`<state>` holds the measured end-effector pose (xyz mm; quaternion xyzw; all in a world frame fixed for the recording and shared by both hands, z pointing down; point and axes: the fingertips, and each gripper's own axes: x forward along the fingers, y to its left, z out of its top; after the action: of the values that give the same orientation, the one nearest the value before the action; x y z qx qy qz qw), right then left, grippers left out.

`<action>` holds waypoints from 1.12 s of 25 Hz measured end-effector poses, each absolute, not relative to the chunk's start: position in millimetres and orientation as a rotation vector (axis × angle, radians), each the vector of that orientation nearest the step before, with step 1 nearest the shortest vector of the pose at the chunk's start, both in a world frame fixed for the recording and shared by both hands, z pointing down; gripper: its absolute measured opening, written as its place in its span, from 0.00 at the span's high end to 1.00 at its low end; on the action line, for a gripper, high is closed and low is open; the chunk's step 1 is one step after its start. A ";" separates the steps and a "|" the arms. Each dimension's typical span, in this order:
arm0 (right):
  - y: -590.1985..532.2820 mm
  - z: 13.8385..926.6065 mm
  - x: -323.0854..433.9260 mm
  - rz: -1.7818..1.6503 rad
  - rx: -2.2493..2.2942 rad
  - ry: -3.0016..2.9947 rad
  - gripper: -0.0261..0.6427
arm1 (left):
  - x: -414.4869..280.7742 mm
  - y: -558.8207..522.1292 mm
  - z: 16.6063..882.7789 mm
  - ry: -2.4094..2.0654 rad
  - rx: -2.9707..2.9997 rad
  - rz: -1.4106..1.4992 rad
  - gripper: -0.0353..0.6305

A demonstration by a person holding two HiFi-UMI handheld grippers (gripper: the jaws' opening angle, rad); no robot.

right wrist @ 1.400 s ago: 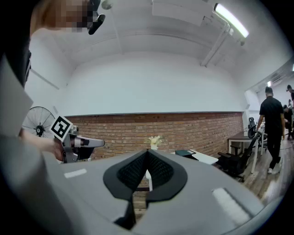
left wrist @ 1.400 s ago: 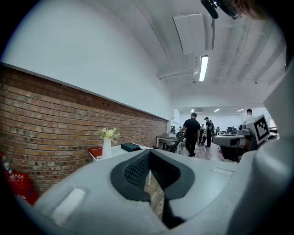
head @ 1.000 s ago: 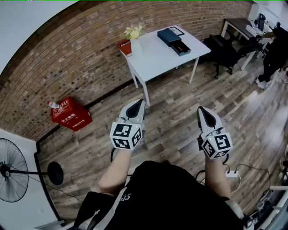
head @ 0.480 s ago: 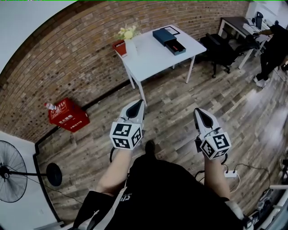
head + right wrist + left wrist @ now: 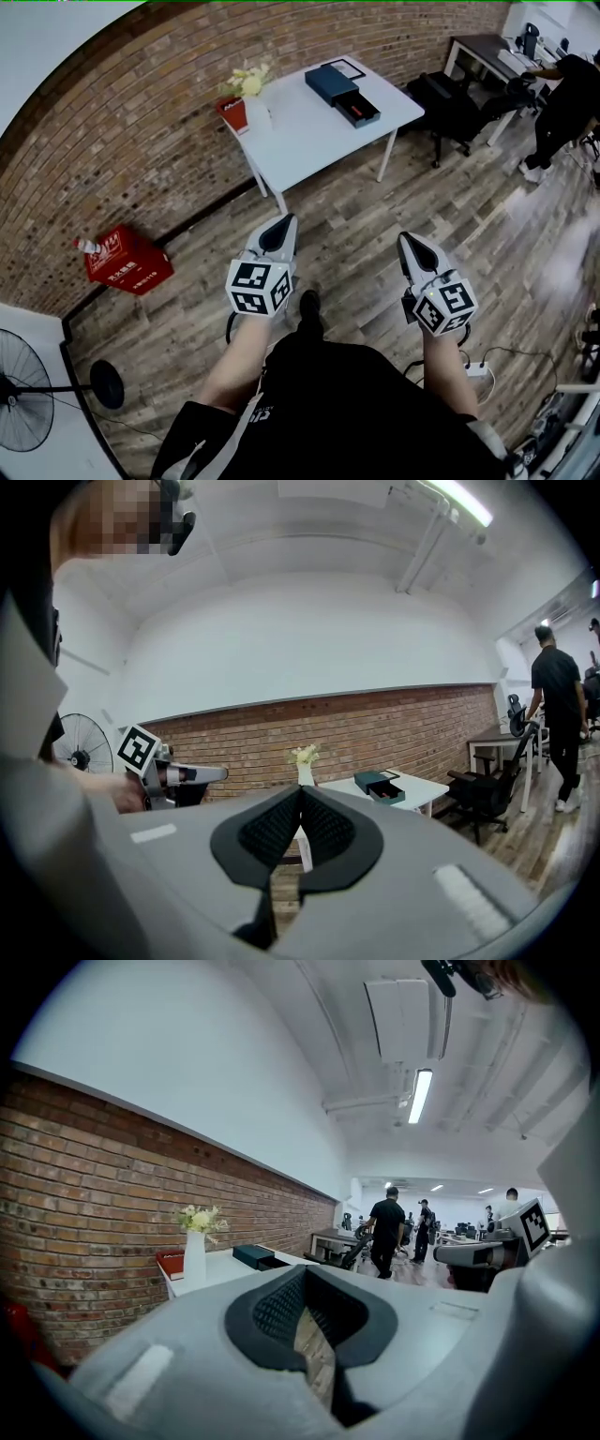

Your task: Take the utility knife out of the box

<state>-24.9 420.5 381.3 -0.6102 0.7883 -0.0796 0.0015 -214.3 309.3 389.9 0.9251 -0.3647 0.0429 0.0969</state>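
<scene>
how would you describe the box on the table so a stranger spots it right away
Look for the white table against the brick wall. At its end away from the vase and the red item lies a flat dark teal box, its tray slid out with something red inside. Its dark colour and open tray set it apart.

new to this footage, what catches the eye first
Two shut, empty grippers, left gripper and right gripper, point ahead low in the head view. Beyond them a white table by the brick wall bears a dark box with its drawer slid out and a vase of flowers. A red crate sits at far left.
</scene>
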 end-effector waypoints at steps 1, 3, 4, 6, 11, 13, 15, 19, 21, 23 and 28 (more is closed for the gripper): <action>408.2 382.4 -24.1 -0.258 -1.919 2.476 0.96 | -211.2 296.3 390.8 -1.068 2.744 0.130 0.94; 382.1 384.5 -21.9 -0.278 -1.931 2.475 0.96 | -205.7 268.0 393.1 -1.044 2.747 0.135 0.94; 368.5 385.7 -20.9 -0.289 -1.938 2.474 0.96 | -203.2 253.1 394.7 -1.031 2.744 0.136 0.94; 341.5 388.3 -20.1 -0.307 -1.951 2.479 0.96 | -199.3 222.6 398.2 -1.010 2.737 0.138 0.94; 281.2 391.6 -18.2 -0.344 -2.003 2.479 0.94 | -191.3 157.9 400.5 -0.962 2.734 0.127 0.94; 259.0 392.1 -20.5 -0.357 -2.013 2.483 0.94 | -191.0 135.8 401.4 -0.951 2.733 0.118 0.94; 238.9 390.2 -25.9 -0.358 -2.015 2.495 0.93 | -193.4 115.3 401.4 -0.946 2.732 0.106 0.94; 208.2 385.0 -30.6 -0.333 -2.036 2.500 0.93 | -196.7 83.8 401.2 -0.926 2.735 0.084 0.94; 194.8 383.7 -29.6 -0.327 -2.046 2.495 0.93 | -194.6 71.4 402.2 -0.908 2.736 0.085 0.94; 183.7 384.2 -28.6 -0.333 -2.051 2.491 0.93 | -191.1 62.7 403.5 -0.886 2.737 0.088 0.94; 159.4 391.3 -20.0 -0.357 -2.051 2.484 0.93 | -175.5 41.0 407.5 -0.853 2.752 0.108 0.94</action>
<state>-20.0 159.4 391.3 -0.6320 0.7655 -0.1101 -0.0497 -175.5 41.0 407.5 0.9465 -0.2933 0.0372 0.1291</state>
